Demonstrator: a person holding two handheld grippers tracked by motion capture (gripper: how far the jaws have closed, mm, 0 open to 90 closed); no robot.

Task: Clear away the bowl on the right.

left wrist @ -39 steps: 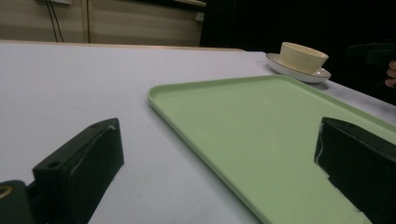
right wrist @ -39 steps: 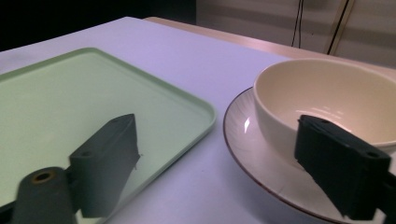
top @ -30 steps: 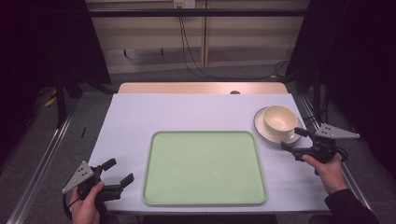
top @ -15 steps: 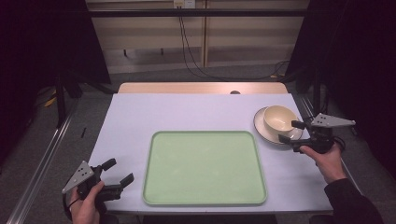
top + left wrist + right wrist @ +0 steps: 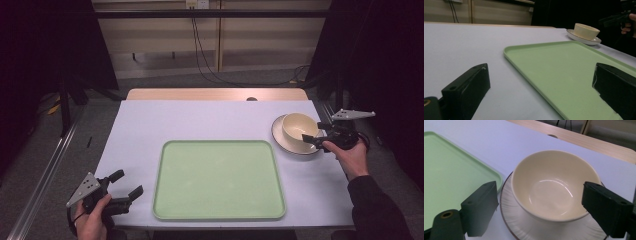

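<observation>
Your right hand-held gripper (image 5: 540, 202), jaws apart, frames a glossy cream bowl (image 5: 554, 182) on a white ribbed saucer (image 5: 511, 212), at the tabletop's (image 5: 210, 120) three o'clock edge.

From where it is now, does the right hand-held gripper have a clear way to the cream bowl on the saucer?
Probably yes. The right hand-held gripper sits open just beside the cream bowl on its white saucer, with nothing between them.
</observation>
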